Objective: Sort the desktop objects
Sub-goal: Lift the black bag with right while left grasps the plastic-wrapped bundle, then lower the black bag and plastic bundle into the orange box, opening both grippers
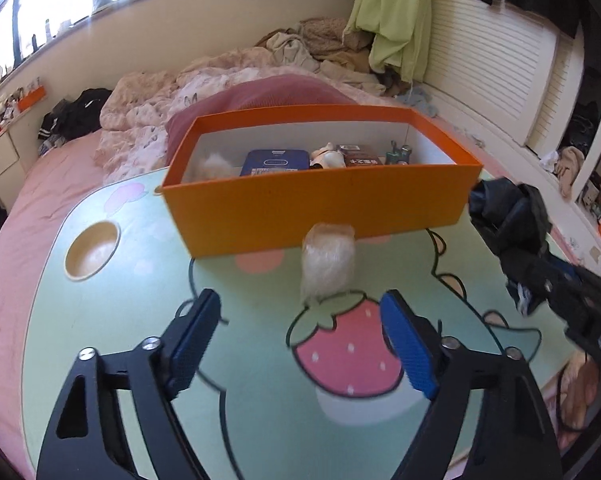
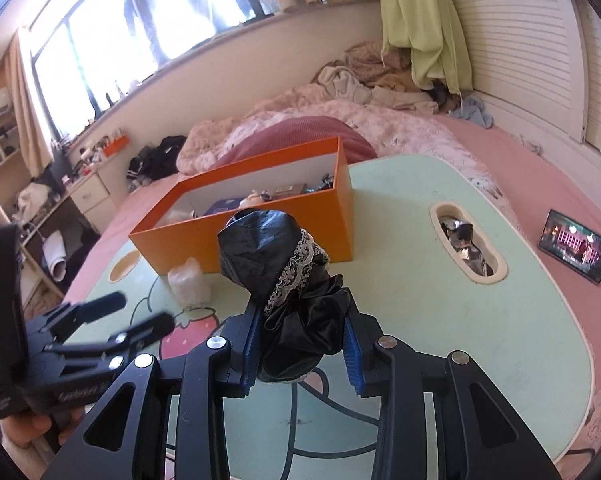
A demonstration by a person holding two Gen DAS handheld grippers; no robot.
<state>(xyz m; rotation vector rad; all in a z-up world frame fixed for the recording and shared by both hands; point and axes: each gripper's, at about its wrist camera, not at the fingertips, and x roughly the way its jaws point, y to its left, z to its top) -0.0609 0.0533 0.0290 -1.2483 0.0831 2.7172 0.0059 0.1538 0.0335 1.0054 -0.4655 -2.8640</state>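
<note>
left tongs [image 1: 300,316] agape, right tongs [image 2: 300,336] seemingly clamped

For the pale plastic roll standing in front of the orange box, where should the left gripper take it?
Grip the roll around its middle, coming in from the near side. It stands upright and apart from the box, and the open left gripper already lines up with it, one finger to each side.
</note>
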